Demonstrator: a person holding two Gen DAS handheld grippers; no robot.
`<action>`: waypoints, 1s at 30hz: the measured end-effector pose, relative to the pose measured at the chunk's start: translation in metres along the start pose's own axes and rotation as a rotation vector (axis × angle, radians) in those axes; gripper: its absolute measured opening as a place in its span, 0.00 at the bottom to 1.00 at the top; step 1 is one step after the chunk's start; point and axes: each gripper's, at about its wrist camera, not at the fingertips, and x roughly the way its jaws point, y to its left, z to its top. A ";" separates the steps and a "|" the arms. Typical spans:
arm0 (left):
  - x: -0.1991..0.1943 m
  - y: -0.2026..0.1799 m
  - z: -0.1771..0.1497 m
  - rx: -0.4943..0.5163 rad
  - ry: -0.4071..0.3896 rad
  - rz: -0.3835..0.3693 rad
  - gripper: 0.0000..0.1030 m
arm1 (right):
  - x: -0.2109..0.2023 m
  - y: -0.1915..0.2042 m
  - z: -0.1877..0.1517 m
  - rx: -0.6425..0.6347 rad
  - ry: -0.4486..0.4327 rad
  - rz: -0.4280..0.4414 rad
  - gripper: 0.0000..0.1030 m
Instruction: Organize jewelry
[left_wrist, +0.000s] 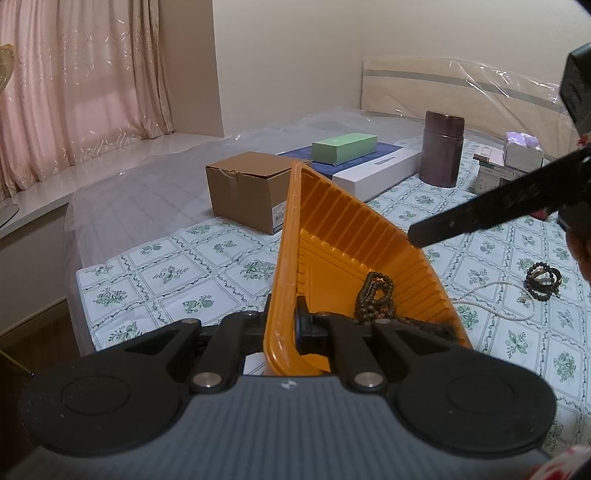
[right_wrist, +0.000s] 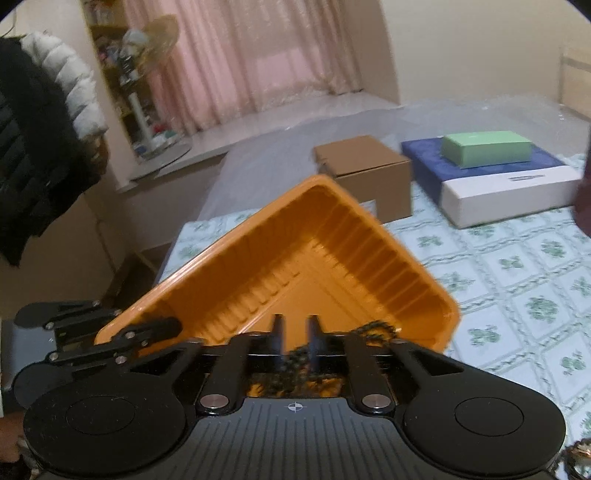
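1. Step in hand, as I judge it: dropping a bead strand into the orange tray (left_wrist: 354, 266) while the other hand steadies it. The tray is lifted and tilted above the bed (left_wrist: 192, 258), so it should stay level enough that the beads already in it do not slide out.
2. Left hand-held gripper (left_wrist: 284, 328): fingers together, clamped on the tray's near rim, one finger inside the wall and one outside. Hold firm; a thin plastic wall may flex if squeezed harder.
3. Right hand-held gripper (right_wrist: 295, 336): fingers a narrow gap apart, over the tray's near right part. A dark bead strand (right_wrist: 295, 363) hangs at the fingers; the view is blurred, so I cannot tell whether it is pinched or already loose.
4. To do it well: let go only when the strand is fully inside the tray wall, then lift straight up so no loop catches on a finger.
5. Brown bead necklace (left_wrist: 375, 295) lies in the tray's low near corner, just right of the left gripper's inner finger.
6. Right of the tray, on the bed: dark bead bracelets (left_wrist: 543, 280) and a white pearl strand (left_wrist: 495, 295), well apart from both grippers, not yet collected.
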 end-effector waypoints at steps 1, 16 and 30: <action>0.000 0.000 0.000 -0.002 0.000 0.000 0.06 | -0.004 -0.002 0.000 0.014 -0.013 -0.008 0.58; 0.000 0.000 -0.001 0.007 0.003 0.006 0.06 | -0.091 -0.067 -0.086 0.280 -0.139 -0.233 0.58; -0.001 -0.005 0.002 0.027 0.009 0.014 0.06 | -0.117 -0.086 -0.159 0.344 -0.117 -0.412 0.58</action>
